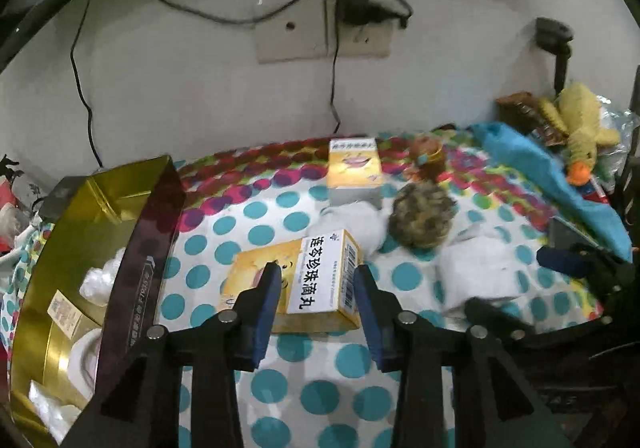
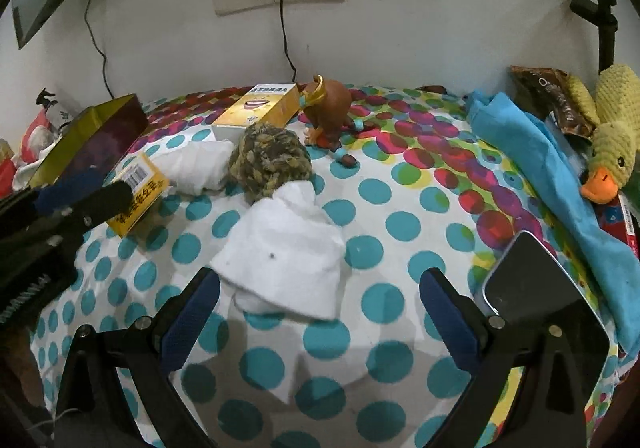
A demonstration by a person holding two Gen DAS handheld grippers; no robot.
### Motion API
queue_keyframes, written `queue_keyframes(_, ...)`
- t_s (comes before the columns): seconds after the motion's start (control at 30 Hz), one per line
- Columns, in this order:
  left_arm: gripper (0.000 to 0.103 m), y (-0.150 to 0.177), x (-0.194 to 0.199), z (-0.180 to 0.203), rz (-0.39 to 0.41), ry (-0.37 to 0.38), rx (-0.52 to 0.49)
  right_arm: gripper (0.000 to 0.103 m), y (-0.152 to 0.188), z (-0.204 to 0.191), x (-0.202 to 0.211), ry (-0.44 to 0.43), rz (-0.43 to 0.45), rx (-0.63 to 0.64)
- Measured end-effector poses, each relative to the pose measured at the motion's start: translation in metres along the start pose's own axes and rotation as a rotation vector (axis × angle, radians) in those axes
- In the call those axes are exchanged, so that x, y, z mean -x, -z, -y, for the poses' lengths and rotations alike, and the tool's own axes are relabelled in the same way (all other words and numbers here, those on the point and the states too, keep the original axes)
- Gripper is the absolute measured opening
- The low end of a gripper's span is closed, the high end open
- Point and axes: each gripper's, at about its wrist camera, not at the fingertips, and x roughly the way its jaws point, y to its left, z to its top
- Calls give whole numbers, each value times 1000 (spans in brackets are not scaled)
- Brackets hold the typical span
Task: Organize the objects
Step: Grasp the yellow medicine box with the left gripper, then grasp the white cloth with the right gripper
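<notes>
Left wrist view: my left gripper (image 1: 316, 280) is clamped on the near yellow box (image 1: 298, 280), its blue pads pressed against both sides. The box lies flat on the dotted cloth (image 1: 320, 364), white label up, and the jaws cover its lower corners. A second yellow box (image 1: 354, 166) lies farther back near the wall. To the left sits the gold tin (image 1: 64, 248), cut off by the lens edge; inside I can make out white wrapping and a small carton, but not much more. A knitted ball (image 1: 424, 214) sits right of the box, blurred, with white cloth (image 1: 480, 272) beside it. The brown figurine (image 1: 430, 160) behind is too smeared to read. At the right edge I catch only a dark slice of my right gripper (image 1: 576, 260).

In the right wrist view, my right gripper (image 2: 320, 296) stands wide and grips nothing; the near white cloth (image 2: 288, 248) lies between its fingers, with the left pad overlapping the cloth's edge so I cannot tell whether it touches. A phone (image 2: 536, 288) lies face up just right of the right finger, partly hidden behind it. Far right, a plush duck (image 2: 612, 136) rests on blue fabric (image 2: 532, 152), with a dark snack bag (image 2: 548, 92) half buried behind it. The left gripper (image 2: 84, 196) enters from the left, covering part of the box (image 2: 140, 192).
</notes>
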Motion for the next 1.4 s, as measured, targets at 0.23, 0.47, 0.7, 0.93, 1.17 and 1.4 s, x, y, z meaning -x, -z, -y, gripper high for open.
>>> queue_keyframes(0.23,40,4,-17,-6,-35,35,-8,100,-2,-4,-11,5,-30,9)
queue_keyframes(0.47,103,4,-20,-20,-56,-30,-60,101,1,-1,-13,-15,-39,-13)
queue_keyframes(0.7,100,6,-44,-33,-99,51,-15,101,0,-4,-18,-24,-43,-6)
queue_keyframes(0.93,87,11,-33,-28,-57,7,-15,101,-5,-8,-22,-23,-42,-4)
queue_keyframes(1.17,87,11,-15,-22,-32,-17,-6,74,-7,-15,-22,-20,-20,1)
queue_keyframes(1.4,87,12,-9,-17,-22,-14,-3,70,-6,-17,-19,-4,-14,9)
